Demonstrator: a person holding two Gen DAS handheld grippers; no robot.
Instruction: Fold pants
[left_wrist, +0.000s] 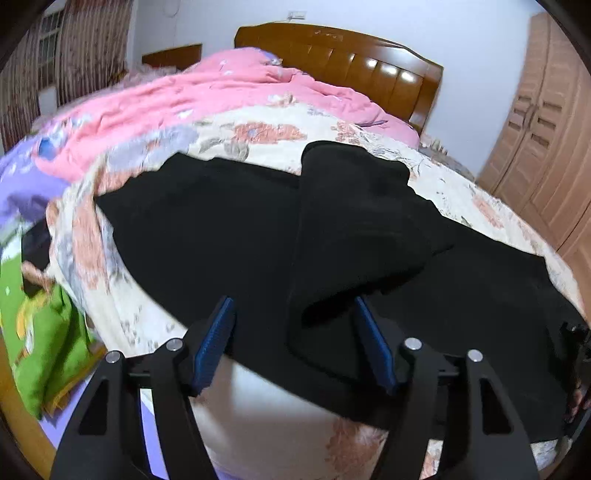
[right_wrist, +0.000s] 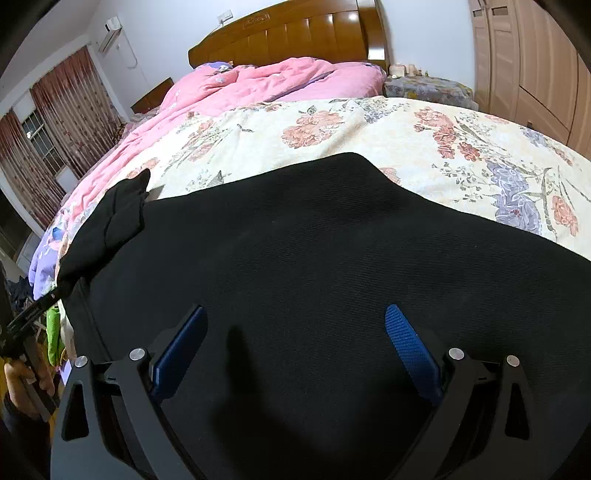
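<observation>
Black pants (left_wrist: 207, 229) lie spread across the floral sheet (left_wrist: 258, 133) of a bed. One leg (left_wrist: 354, 221) is folded over and lies across the rest, with its near end between the blue pads of my left gripper (left_wrist: 295, 325). The pads stand apart and do not press the cloth, so this gripper is open. In the right wrist view my right gripper (right_wrist: 295, 332) hovers open just over the wide part of the pants (right_wrist: 314, 240), holding nothing. The folded leg (right_wrist: 118, 214) shows at the left there, with the left gripper's body (right_wrist: 29, 317) below it.
A pink quilt (left_wrist: 207, 96) is bunched at the far side of the bed before a wooden headboard (left_wrist: 354, 62). A wooden wardrobe (left_wrist: 546, 140) stands to the right. Green cloth (left_wrist: 44, 332) lies off the bed's left edge. Curtains (right_wrist: 55, 129) cover a window at the left.
</observation>
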